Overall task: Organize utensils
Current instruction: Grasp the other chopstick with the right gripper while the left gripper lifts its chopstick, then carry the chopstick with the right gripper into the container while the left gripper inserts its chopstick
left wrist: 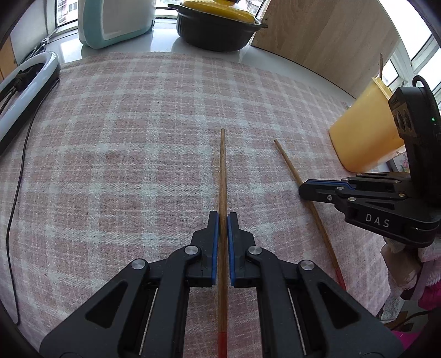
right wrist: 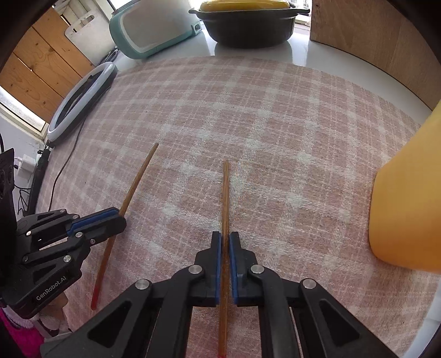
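Two wooden chopsticks with red ends lie on the pink checked cloth. My left gripper (left wrist: 223,216) is shut on the left chopstick (left wrist: 222,170), which runs straight ahead between its blue pads. My right gripper (right wrist: 225,234) is shut on the right chopstick (right wrist: 225,192). In the left wrist view the right gripper (left wrist: 301,190) closes on the right chopstick (left wrist: 289,162); in the right wrist view the left gripper (right wrist: 121,217) closes on the left chopstick (right wrist: 137,179). A yellow utensil holder (left wrist: 363,132) stands at the right, with a stick in it; it also shows in the right wrist view (right wrist: 408,209).
A black pot with a yellow lid (left wrist: 217,24) and a teal-white appliance (left wrist: 115,22) stand at the back. A ring light (left wrist: 24,85) with its cable lies at the left. A wooden board (left wrist: 325,38) leans at the back right.
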Demonstrator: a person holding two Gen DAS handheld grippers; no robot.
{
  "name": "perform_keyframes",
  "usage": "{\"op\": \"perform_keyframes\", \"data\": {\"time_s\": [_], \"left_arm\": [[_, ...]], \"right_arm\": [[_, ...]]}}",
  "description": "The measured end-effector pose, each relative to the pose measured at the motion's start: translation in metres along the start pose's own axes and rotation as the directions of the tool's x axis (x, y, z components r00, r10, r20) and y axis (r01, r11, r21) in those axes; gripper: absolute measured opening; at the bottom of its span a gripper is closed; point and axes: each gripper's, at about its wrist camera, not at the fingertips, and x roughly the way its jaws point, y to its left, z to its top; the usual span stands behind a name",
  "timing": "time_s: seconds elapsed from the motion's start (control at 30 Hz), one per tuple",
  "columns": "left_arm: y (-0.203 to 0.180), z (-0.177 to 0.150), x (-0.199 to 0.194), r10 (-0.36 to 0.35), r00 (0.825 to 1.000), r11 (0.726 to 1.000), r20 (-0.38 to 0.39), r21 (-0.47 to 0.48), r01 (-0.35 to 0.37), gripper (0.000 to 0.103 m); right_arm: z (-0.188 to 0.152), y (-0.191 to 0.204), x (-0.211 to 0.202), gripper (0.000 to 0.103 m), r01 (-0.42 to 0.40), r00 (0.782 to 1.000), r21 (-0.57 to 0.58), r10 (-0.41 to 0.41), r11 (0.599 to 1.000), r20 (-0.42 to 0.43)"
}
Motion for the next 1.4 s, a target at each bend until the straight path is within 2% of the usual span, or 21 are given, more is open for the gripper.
{"op": "perform_keyframes", "data": {"time_s": [0.27, 0.43, 0.57, 0.77, 1.1, 1.3, 1.4], "left_arm": [[-0.019, 0.005, -0.013, -0.024, 0.999, 1.000, 0.044, 0.010, 0.024, 0.004], [-0.028, 0.005, -0.025, -0.035, 0.996, 0.999, 0.078, 0.010, 0.035, 0.004], [-0.039, 0.002, -0.035, -0.013, 0.993, 0.999, 0.116, 0.042, 0.008, 0.004], [-0.058, 0.002, -0.053, -0.016, 0.986, 0.997, 0.167, 0.076, 0.004, 0.004], [-0.094, 0.007, -0.086, -0.033, 0.961, 0.990, 0.274, 0.138, -0.005, 0.004], [-0.116, 0.018, -0.098, -0.070, 0.941, 0.987, 0.330, 0.160, 0.017, 0.004], [-0.125, 0.027, -0.101, -0.093, 0.931, 0.985, 0.353, 0.167, 0.035, 0.004]], "right_arm": [[-0.018, -0.009, -0.024, 0.003, -0.055, 0.996, 0.012, 0.054, 0.998, 0.076], [-0.028, -0.014, -0.047, 0.003, -0.099, 0.986, 0.018, 0.095, 0.995, 0.139], [-0.037, -0.015, -0.065, 0.003, -0.082, 0.979, -0.001, 0.080, 0.997, 0.188], [-0.049, -0.013, -0.093, 0.003, -0.064, 0.963, -0.021, 0.067, 0.998, 0.261], [-0.066, -0.023, -0.150, 0.003, -0.075, 0.914, -0.013, 0.074, 0.997, 0.398], [-0.073, -0.037, -0.187, 0.003, -0.093, 0.878, 0.010, 0.077, 0.996, 0.472], [-0.075, -0.045, -0.205, 0.003, -0.077, 0.862, 0.021, 0.056, 0.997, 0.503]]}}
